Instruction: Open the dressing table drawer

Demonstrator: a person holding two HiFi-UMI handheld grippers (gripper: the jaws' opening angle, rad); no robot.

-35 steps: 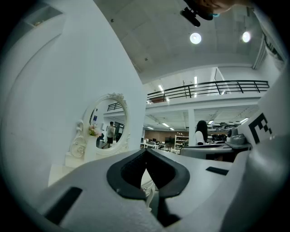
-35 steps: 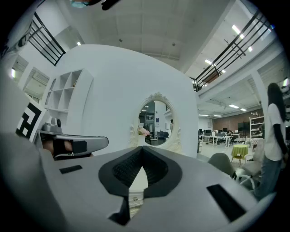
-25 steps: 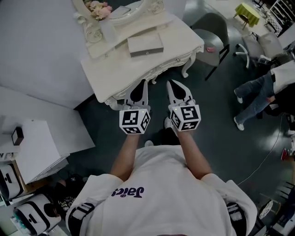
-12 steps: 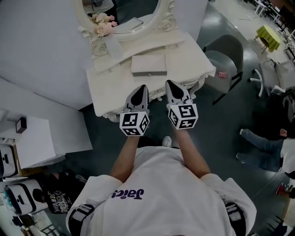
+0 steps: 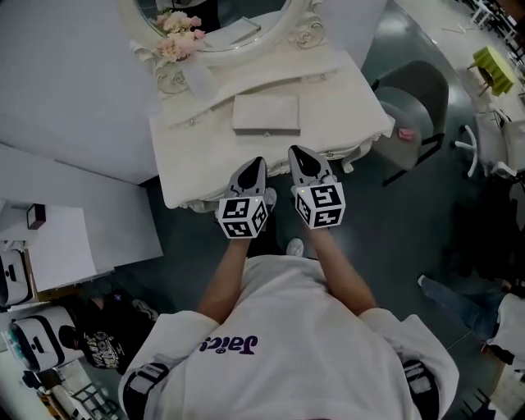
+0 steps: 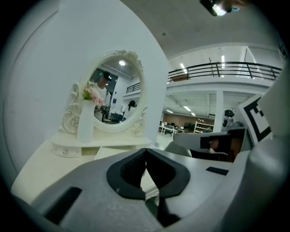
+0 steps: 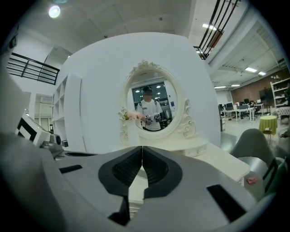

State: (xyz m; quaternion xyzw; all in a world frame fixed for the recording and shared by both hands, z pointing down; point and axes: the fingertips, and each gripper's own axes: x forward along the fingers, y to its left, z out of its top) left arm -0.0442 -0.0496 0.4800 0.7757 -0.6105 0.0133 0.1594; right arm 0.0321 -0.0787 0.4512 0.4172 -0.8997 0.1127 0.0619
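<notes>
The cream dressing table stands against the wall with an oval mirror on it. Its front apron shows only as a thin carved strip; I cannot make out the drawer front from above. My left gripper and right gripper are side by side at the table's front edge, tips over the tabletop rim. Both are shut and empty. In the left gripper view the jaws meet before the mirror. In the right gripper view the jaws also meet, with the mirror straight ahead.
A flat pale box lies on the tabletop behind the grippers. A white vase with pink flowers stands by the mirror. A grey chair is right of the table; a white cabinet is to the left.
Both grippers have moved forward and lower, up to the table's front edge, staying shut. The table now sits more squarely ahead, and the person at the right has left the view.
</notes>
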